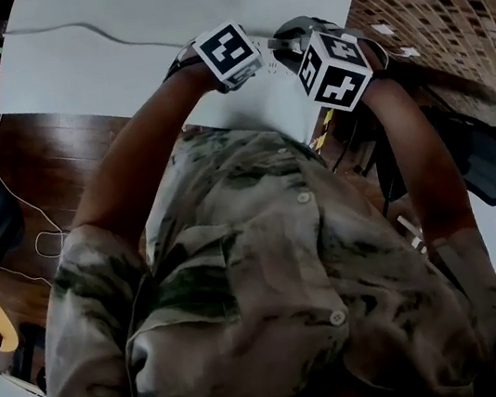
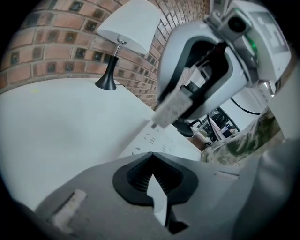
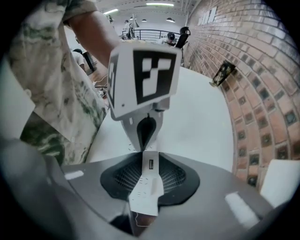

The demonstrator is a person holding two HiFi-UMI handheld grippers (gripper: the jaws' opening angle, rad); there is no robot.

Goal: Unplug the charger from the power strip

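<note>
R gripper (image 3: 149, 153) pointed down, jaws clamped on white charger (image 3: 151, 165) at the tips, its USB port (image 3: 151, 164) facing cam. The power strip (image 2: 154, 140) lay just below R tips on table (image 2: 70, 126). L gripper (image 3: 140, 140) jaws together, empty, tip on strip just beside R gripper. Couldn't tell if prongs cleared strip.

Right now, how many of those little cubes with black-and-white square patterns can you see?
2. One cube sits at the end of the person's left arm, over the white table; the other is just right of it, at the right arm's end. None seems hidden.
</note>
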